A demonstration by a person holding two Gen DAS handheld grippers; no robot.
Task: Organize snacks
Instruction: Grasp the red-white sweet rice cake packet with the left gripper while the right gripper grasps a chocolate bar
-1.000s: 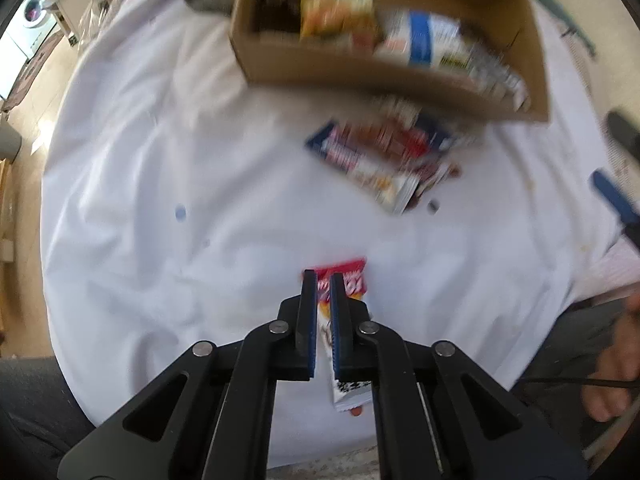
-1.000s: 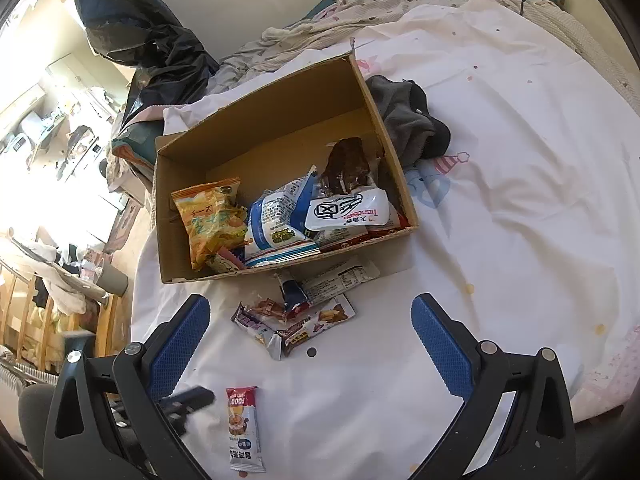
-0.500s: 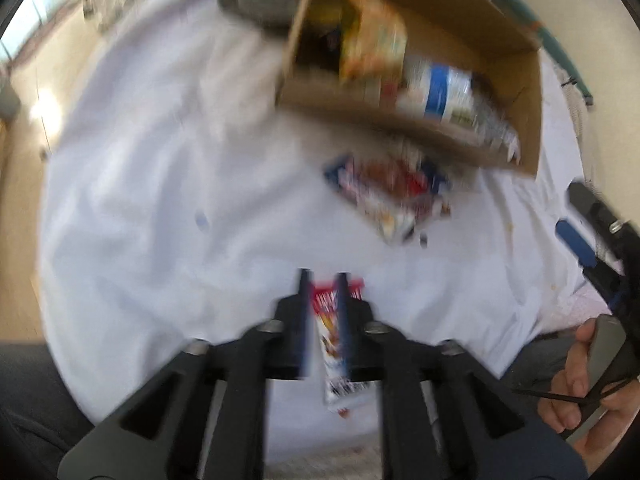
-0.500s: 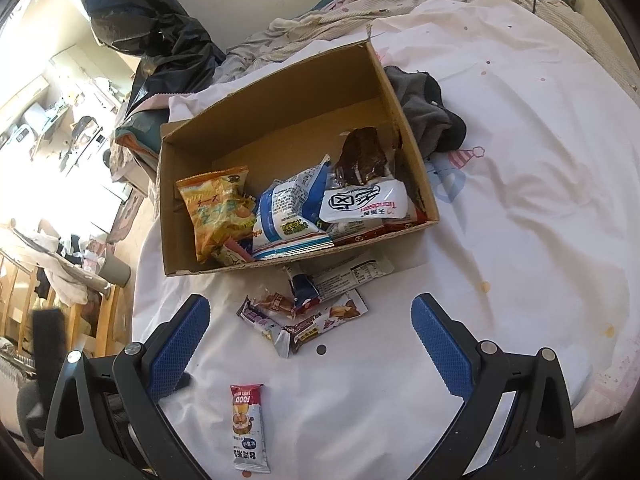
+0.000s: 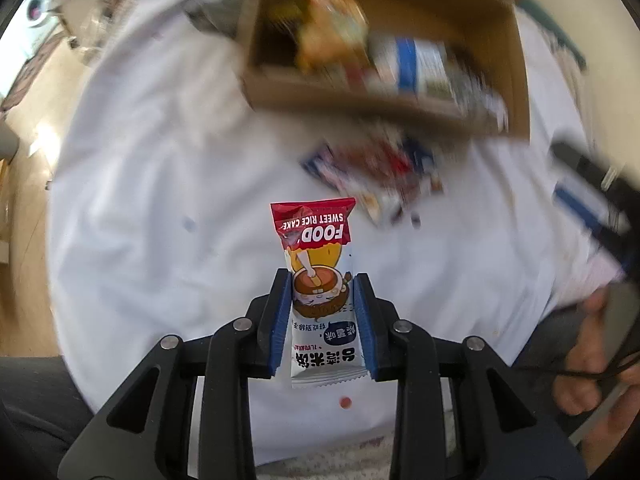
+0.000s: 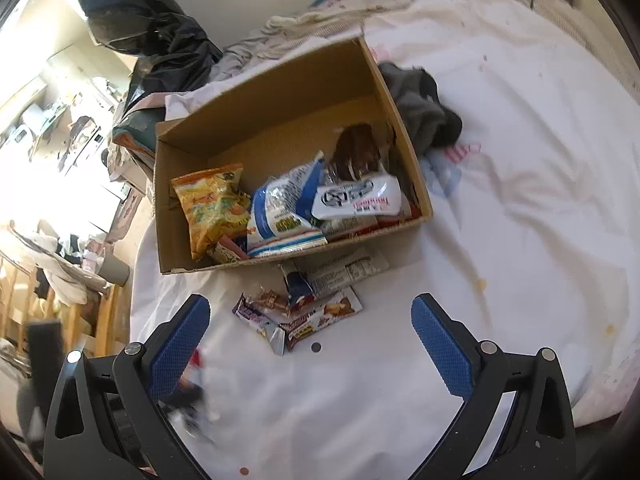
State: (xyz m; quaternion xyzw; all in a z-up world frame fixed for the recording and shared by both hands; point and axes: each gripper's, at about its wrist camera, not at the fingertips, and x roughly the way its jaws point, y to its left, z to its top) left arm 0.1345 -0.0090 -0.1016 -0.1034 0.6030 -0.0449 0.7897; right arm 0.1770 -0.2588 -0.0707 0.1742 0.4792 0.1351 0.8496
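Your left gripper (image 5: pixel 322 280) pinches a rice cake packet (image 5: pixel 318 280), red-topped, white below, mid-frame. Your right gripper (image 6: pixel 310 312) gapes wide, holding nothing.

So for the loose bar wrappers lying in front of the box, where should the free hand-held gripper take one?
Take the nearest bar across its narrow width at mid-length, descending from above with the open right hand-held gripper; it lies flat on the sheet, overlapping neighbours.

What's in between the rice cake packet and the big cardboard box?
A small pile of snack bars lies on the white sheet between the rice cake packet, held by the left gripper, and the cardboard box, as the left wrist view shows.
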